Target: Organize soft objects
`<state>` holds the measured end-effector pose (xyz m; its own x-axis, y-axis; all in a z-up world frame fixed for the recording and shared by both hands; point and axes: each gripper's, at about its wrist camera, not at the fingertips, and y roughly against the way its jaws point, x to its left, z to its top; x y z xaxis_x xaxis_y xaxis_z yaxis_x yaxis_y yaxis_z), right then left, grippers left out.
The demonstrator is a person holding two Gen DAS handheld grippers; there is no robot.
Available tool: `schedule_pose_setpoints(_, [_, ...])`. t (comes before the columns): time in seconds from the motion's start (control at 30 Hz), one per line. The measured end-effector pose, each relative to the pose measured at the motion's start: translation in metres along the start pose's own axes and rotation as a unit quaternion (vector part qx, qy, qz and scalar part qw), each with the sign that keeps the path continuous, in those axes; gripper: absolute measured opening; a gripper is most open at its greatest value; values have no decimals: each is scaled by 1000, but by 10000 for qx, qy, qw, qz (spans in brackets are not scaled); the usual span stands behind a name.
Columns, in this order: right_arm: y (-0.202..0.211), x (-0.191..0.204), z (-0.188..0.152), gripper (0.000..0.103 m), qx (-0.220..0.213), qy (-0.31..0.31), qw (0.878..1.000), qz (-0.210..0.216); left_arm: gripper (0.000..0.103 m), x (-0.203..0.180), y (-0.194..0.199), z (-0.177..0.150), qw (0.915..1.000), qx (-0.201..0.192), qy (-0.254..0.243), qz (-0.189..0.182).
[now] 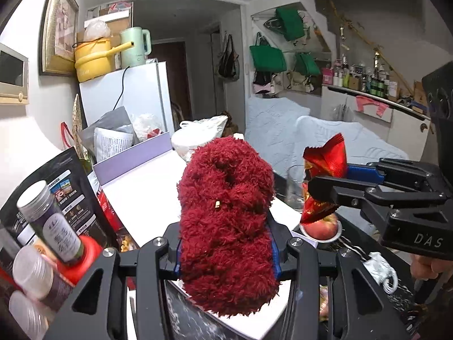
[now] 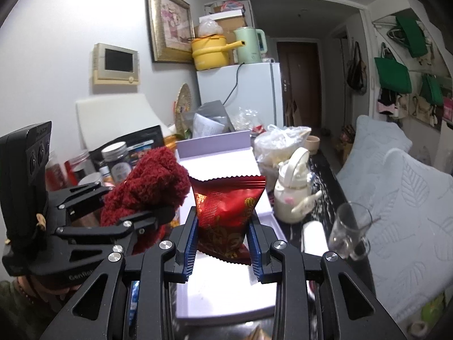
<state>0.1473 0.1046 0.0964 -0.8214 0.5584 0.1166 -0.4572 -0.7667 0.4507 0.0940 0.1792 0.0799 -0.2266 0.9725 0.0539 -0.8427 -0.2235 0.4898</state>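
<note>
Nearest the left wrist camera, the left gripper (image 1: 226,257) is clamping one shaggy, lumpy dark-red plush toy (image 1: 226,221), pads sinking into its fuzz. Beside it, the right gripper (image 2: 223,243) is pinching one glossy, crinkled red foil snack packet (image 2: 228,212) with a zigzag edge. Beyond, both are hanging over a smooth lilac box (image 2: 220,144), possibly open.
</note>
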Motion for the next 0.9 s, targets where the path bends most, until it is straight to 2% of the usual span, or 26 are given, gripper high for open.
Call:
schedule_pose_setpoints(0.4, [-83, -25, 20, 31, 519, 25, 9985, -171, 43, 32, -88, 8, 9967, 700, 168, 365])
schedule_pose_setpoints(0.6, [-122, -32, 15, 31, 878, 26, 9959, -228, 43, 40, -129, -7, 9911, 1225, 223, 467])
schedule_pose_setpoints(0.9, [-173, -46, -7, 31, 1458, -21, 9887, -335, 43, 40, -169, -26, 9827, 1768, 82, 546])
